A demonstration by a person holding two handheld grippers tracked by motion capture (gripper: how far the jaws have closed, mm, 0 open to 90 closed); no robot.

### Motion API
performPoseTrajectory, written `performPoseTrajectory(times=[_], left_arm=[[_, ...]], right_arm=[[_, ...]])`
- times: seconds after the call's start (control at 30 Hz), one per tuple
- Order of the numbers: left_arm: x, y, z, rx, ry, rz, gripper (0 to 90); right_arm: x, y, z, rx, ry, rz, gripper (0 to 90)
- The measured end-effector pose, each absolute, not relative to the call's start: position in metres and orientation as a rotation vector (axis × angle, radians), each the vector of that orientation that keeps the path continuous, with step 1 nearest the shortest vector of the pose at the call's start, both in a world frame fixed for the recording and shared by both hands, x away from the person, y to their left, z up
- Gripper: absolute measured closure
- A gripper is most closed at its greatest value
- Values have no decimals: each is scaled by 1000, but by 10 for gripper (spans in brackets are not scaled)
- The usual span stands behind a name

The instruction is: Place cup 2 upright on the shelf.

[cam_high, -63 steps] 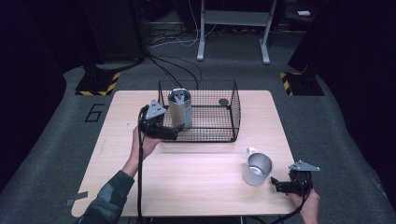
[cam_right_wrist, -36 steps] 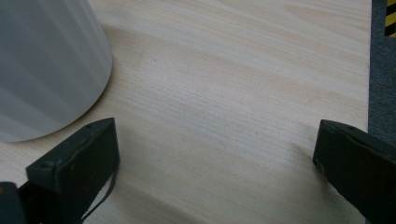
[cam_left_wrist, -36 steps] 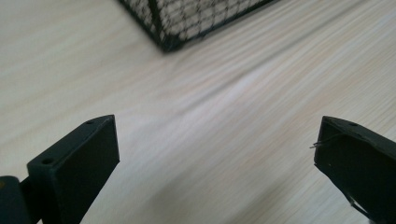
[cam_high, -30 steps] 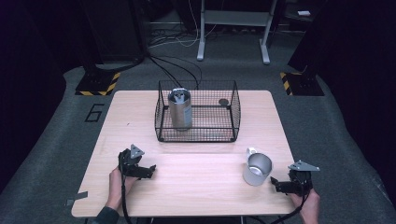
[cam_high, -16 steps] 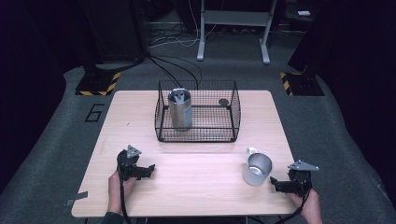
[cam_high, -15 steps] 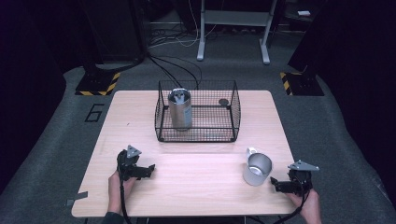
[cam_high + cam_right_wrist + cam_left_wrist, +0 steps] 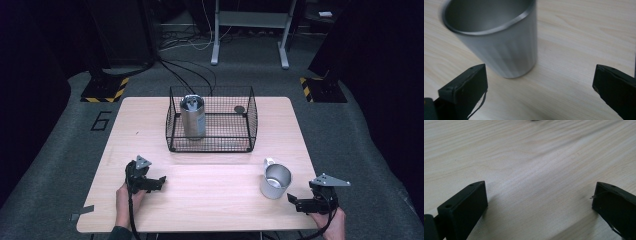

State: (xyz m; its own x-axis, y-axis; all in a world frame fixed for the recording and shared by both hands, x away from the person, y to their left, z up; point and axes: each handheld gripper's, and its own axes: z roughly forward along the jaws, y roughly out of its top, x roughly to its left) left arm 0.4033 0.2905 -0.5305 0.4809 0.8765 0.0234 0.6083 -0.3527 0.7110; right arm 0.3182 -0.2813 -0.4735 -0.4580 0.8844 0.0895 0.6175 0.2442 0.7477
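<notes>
— Since two seconds ago, what moved?
— From the high view, the left hand-held gripper [image 7: 159,181] has come away from the black wire basket [image 7: 212,144] at the frame's upper middle and now rests at the lower left, on the pale wooden worktop [image 7: 210,200]. The right hand-held gripper [image 7: 292,199] has stayed at the lower right.
— And the cups?
— A tall silver metal cylinder [image 7: 192,117] stands upright in the basket's left part. A shorter silver metal cup [image 7: 275,180] stands on the worktop, just left of the right hand-held gripper, apart from it.
— Left gripper view?
— Jaws wide apart at the bottom corners, bare worktop [image 7: 529,170] between them.
— Right gripper view?
— Jaws spread as well, holding nothing. The cup [image 7: 499,42] stands at upper left, ahead of the jaws and nearer the left one.
</notes>
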Motion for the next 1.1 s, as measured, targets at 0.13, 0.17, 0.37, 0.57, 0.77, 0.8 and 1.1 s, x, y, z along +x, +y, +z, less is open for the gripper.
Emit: performPoseTrajectory(times=[0.13,0.17,0.37,0.57,0.77,0.8,1.1], left_arm=[[403,291,-530,2088,1222,537,0],[403,291,-530,2088,1222,538,0],[403,290,-530,2088,1222,538,0],[403,290,-531,2087,1223,538,0],[403,290,-530,2088,1223,537,0],[403,290,-530,2087,1223,537,0],[403,290,-530,2088,1223,538,0]], right_arm=[[313,-270,-456,1344,2182,1100,0],[313,-267,-453,1334,2189,1108,0],[323,-243,-443,1293,2218,1071,0],[336,-224,-444,1275,2237,1012,0],[346,-217,-446,1262,2230,1001,0],[347,-215,-446,1268,2238,981,0],[352,-212,-450,1253,2215,957,42]])
